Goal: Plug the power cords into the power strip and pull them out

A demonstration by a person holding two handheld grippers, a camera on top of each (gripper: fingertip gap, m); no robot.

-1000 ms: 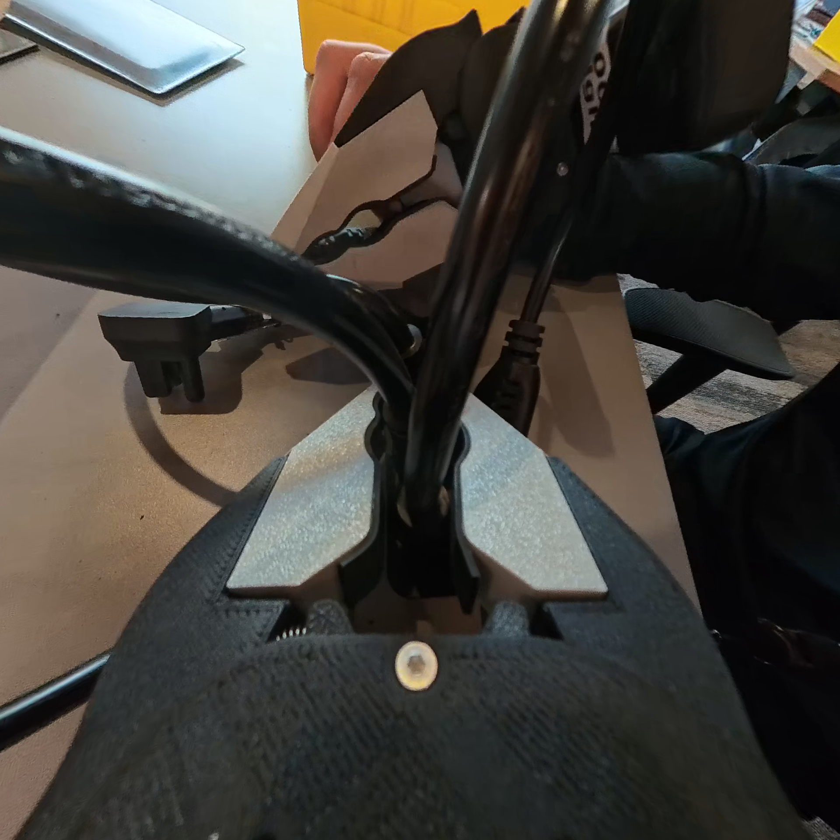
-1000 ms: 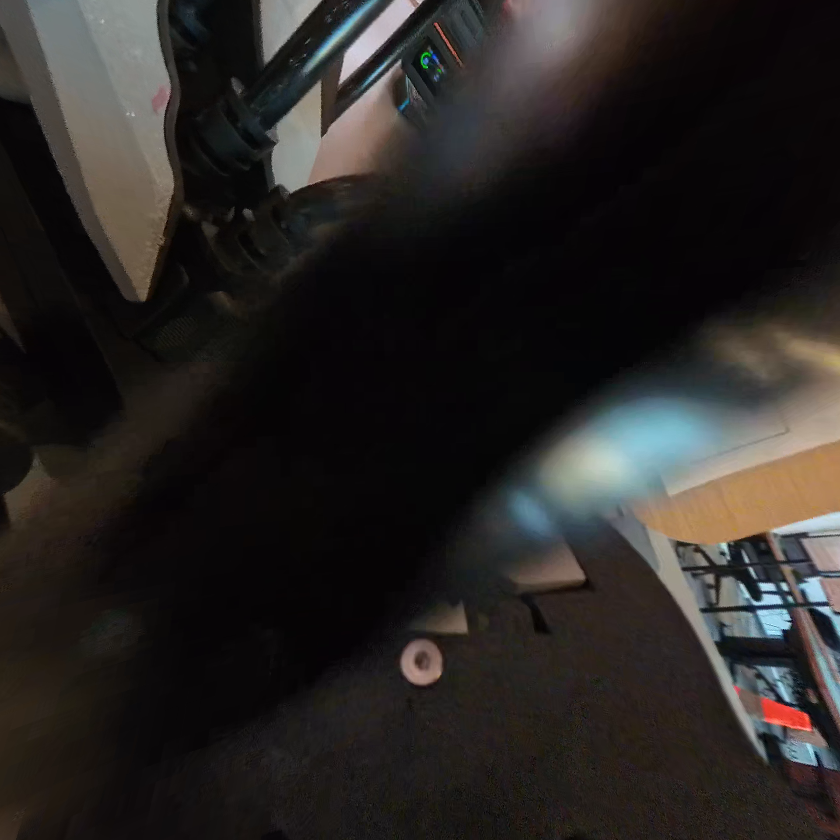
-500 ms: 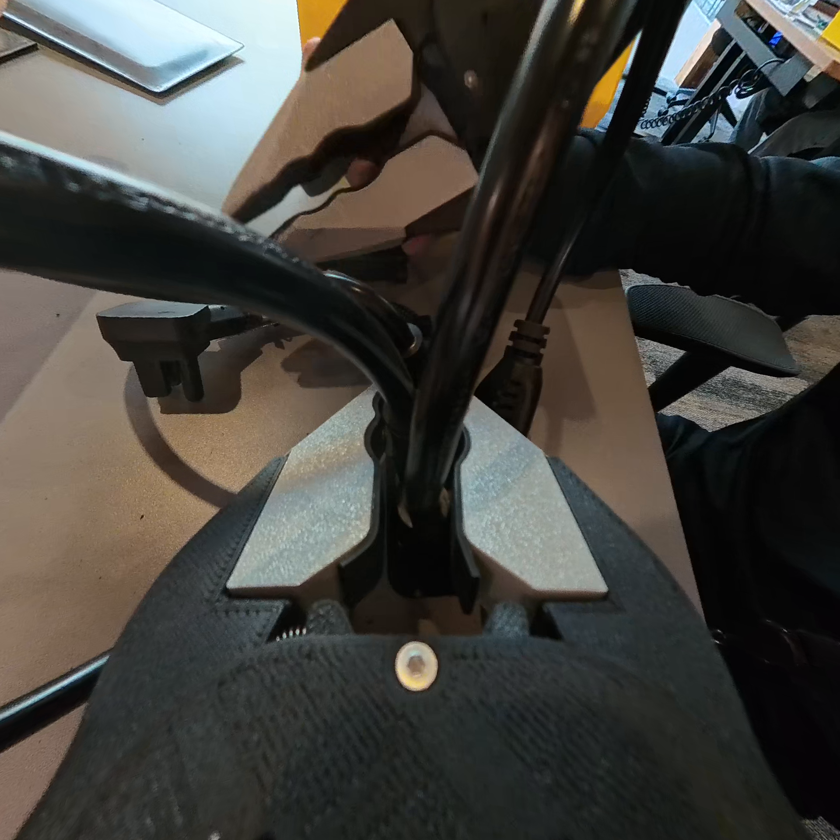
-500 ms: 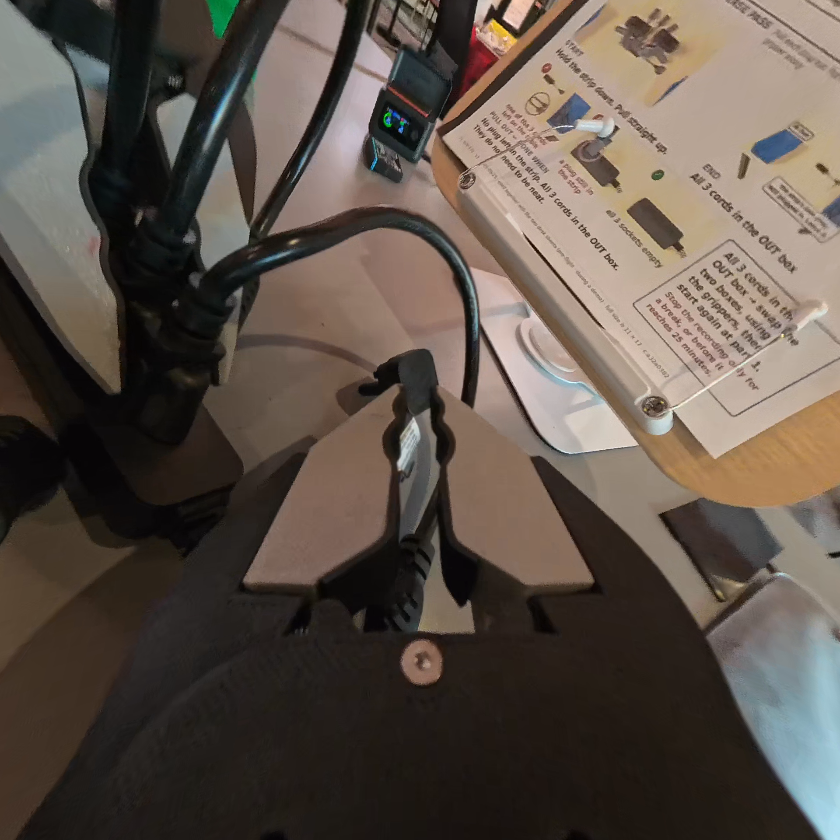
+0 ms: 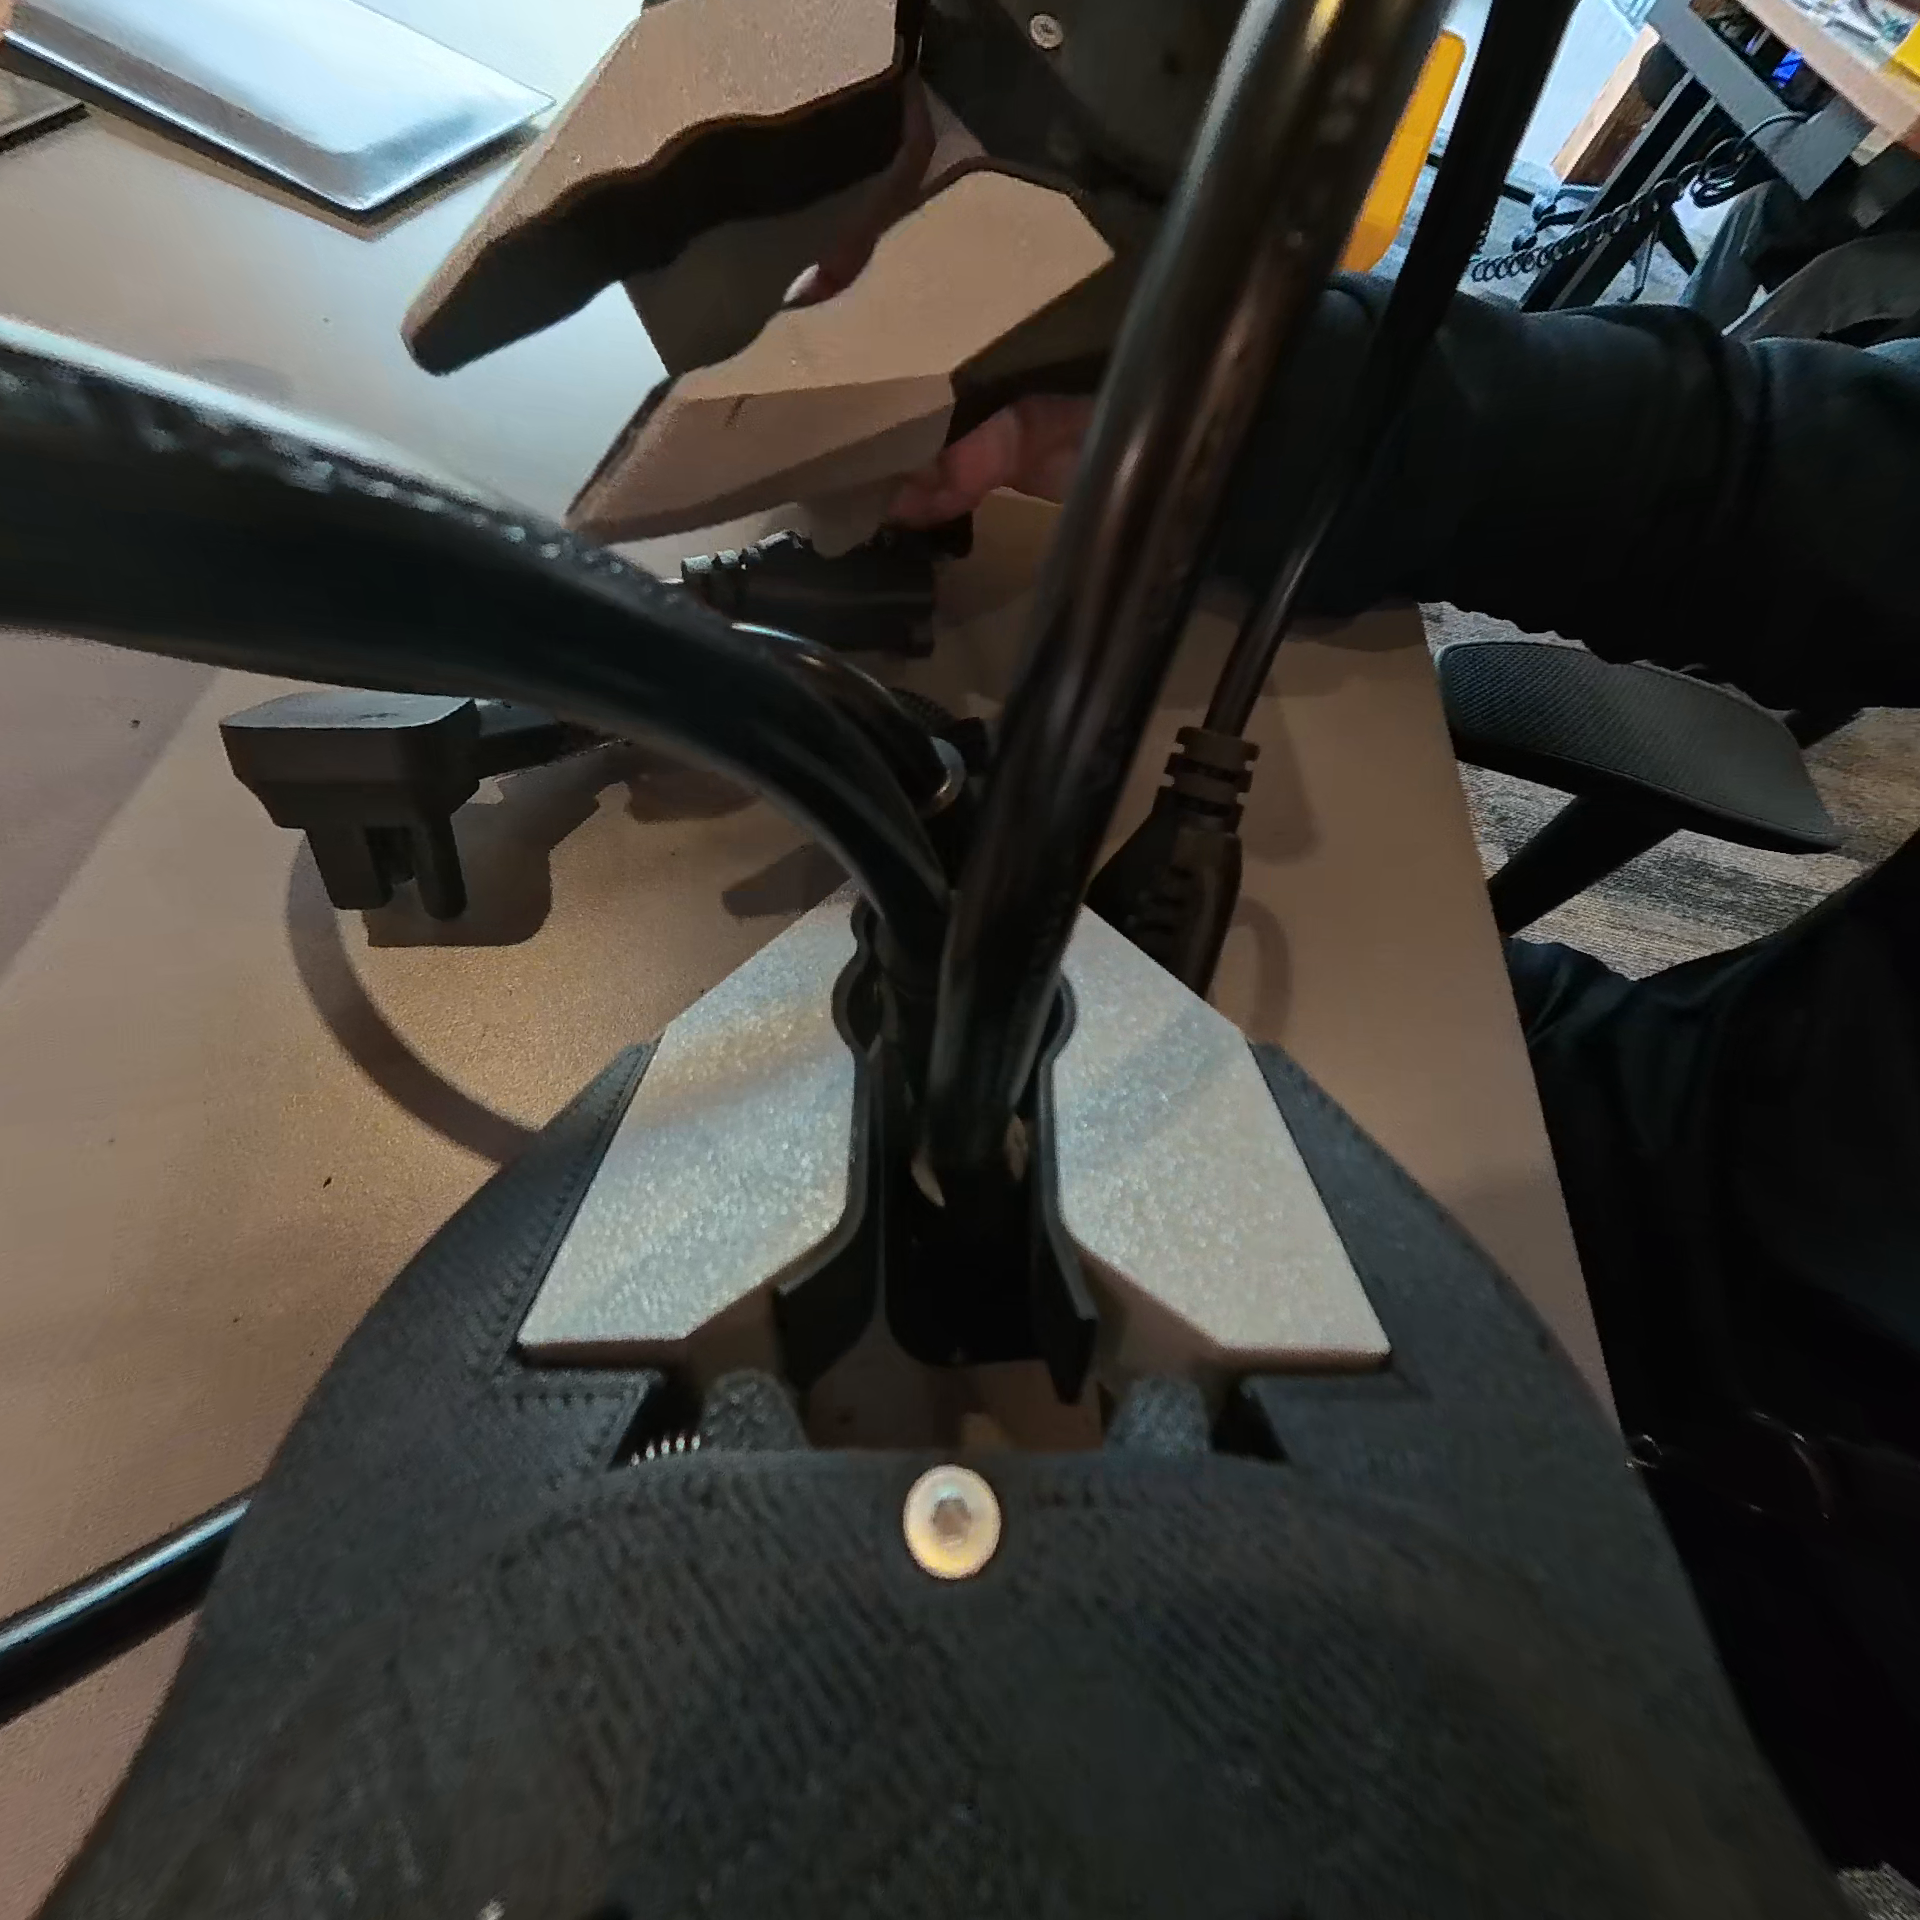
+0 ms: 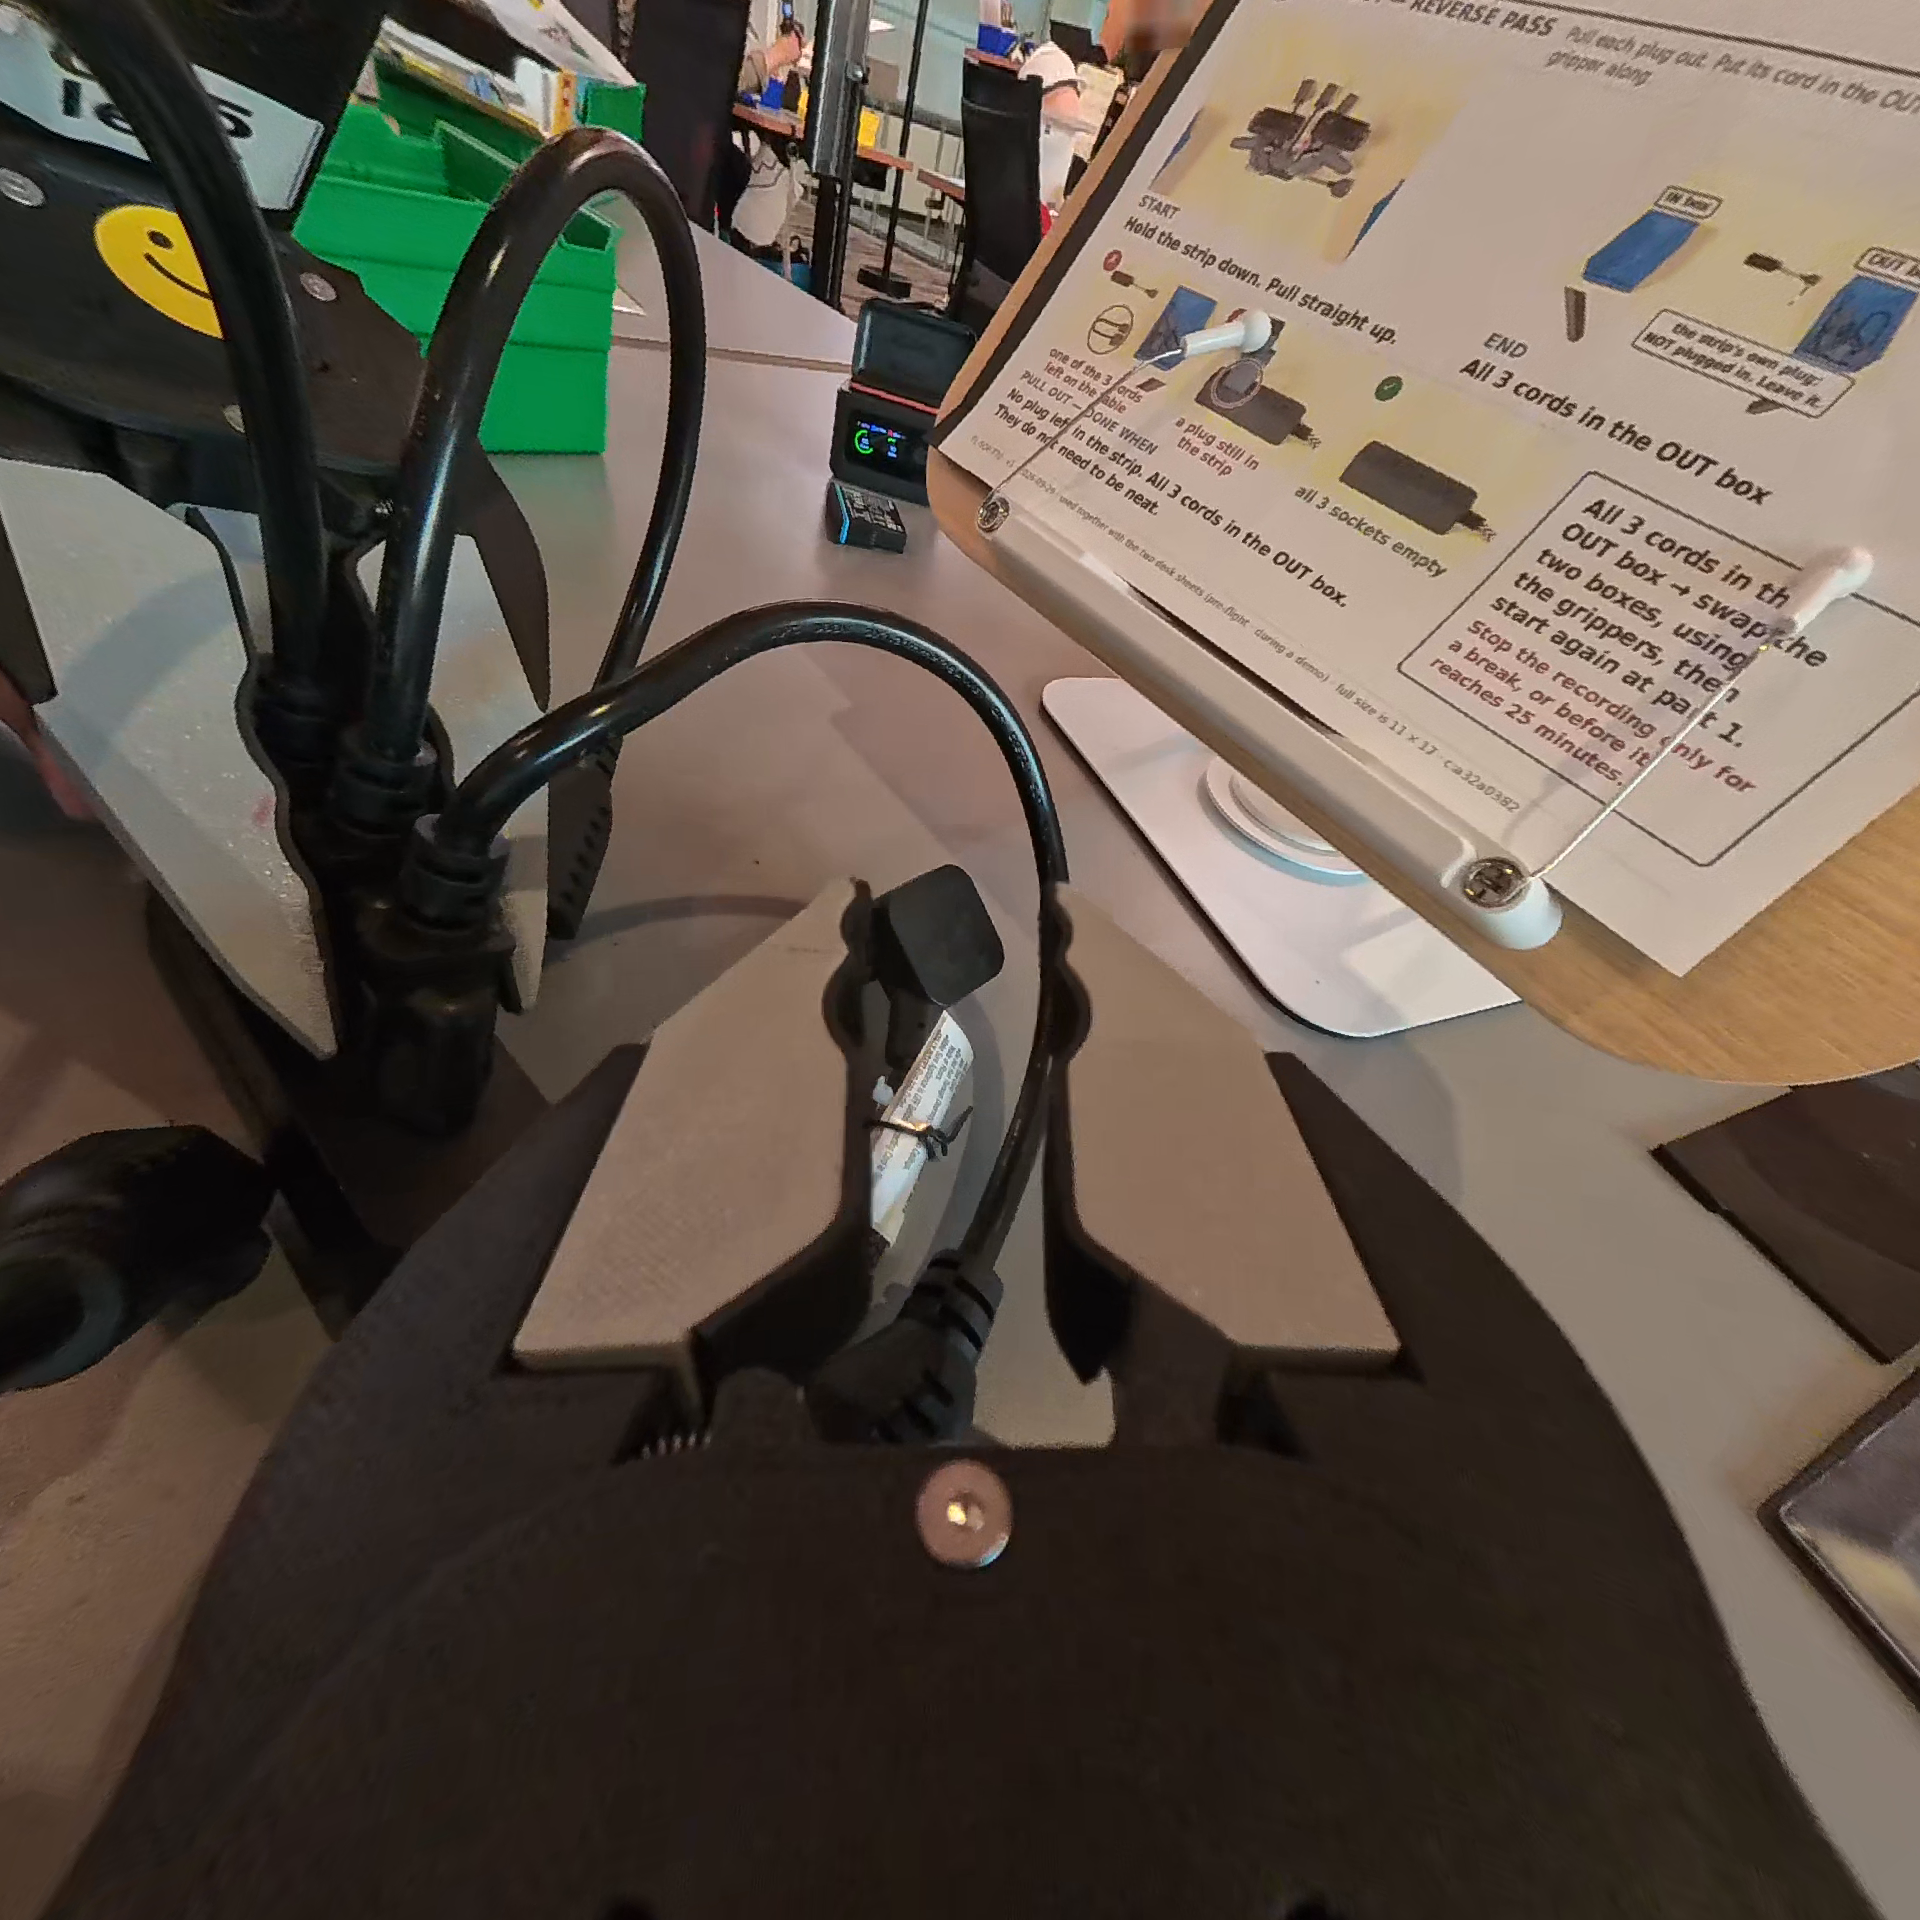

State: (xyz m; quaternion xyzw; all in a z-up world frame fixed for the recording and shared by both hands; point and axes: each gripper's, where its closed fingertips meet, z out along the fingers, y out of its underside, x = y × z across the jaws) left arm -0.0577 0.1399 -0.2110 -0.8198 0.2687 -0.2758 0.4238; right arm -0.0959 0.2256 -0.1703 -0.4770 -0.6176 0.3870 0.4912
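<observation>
My left gripper (image 5: 956, 997) is shut on the ends of several black power cords (image 5: 1091, 644), which arch up and away from it. It shows at the left of the right wrist view (image 6: 343, 790), with the cords' ribbed ends (image 6: 416, 883) between its fingers. My right gripper (image 6: 951, 935) is low over the table with its jaws apart. A black plug (image 6: 935, 945) with a white tag lies between them, and its cord loops back to the left gripper. In the left wrist view the right gripper (image 5: 540, 416) hangs open over that plug (image 5: 831, 592). Another black plug (image 5: 353, 769) lies on the table. No power strip is in view.
An instruction sheet on a stand (image 6: 1455, 468) is to the right. Green bins (image 6: 468, 291) and a small black device with a lit screen (image 6: 883, 436) are behind. A silver tray (image 5: 281, 94) lies far left. A dark sleeve (image 5: 1558, 468) and a chair (image 5: 1621, 738) are at the table's right edge. My right tips are roughly 6 cm from the black plug (image 5: 353, 769). It turns up in the right wrist view (image 6: 906, 907) as well.
My right gripper has swung round, come down toward the table and opened its jaws wider around the tagged plug. My left gripper has kept still, shut on the cords.
</observation>
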